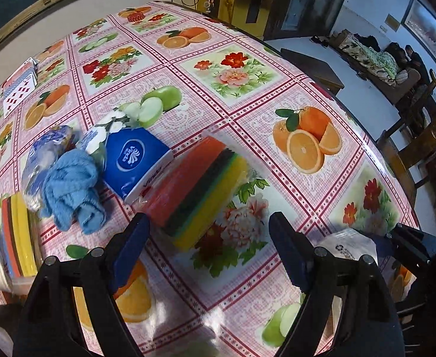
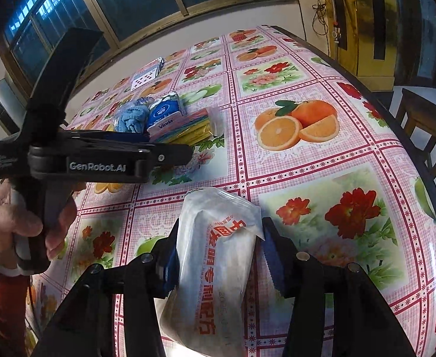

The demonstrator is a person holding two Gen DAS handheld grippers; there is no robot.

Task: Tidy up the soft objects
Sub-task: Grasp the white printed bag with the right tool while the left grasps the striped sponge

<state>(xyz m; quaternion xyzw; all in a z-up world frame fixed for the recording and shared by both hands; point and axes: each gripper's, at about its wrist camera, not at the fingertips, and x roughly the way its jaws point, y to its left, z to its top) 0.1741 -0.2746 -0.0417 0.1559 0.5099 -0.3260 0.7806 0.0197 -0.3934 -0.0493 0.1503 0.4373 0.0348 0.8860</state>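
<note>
My left gripper [image 1: 209, 244] is open above the fruit-print tablecloth, with nothing between its blue pads. Just ahead of it lies a wrapped stack of red, black, green and yellow sponges [image 1: 203, 187]. Left of the stack sit a blue Vinda tissue pack [image 1: 134, 160], a crumpled blue cloth [image 1: 69, 190] and a clear-wrapped blue pack [image 1: 45, 154]. My right gripper [image 2: 220, 258] is shut on a white packet [image 2: 218, 253] with red print, held tilted over the table. The same packet [image 1: 348, 244] shows at the lower right of the left wrist view.
A second sponge stack [image 1: 18, 238] stands on edge at the far left. Playing cards [image 1: 18, 89] lie fanned near the back left. The table edge [image 1: 363, 136] curves along the right, with wooden chairs [image 1: 426, 136] beyond. A hand [image 2: 24, 217] holds the left gripper [image 2: 185, 153].
</note>
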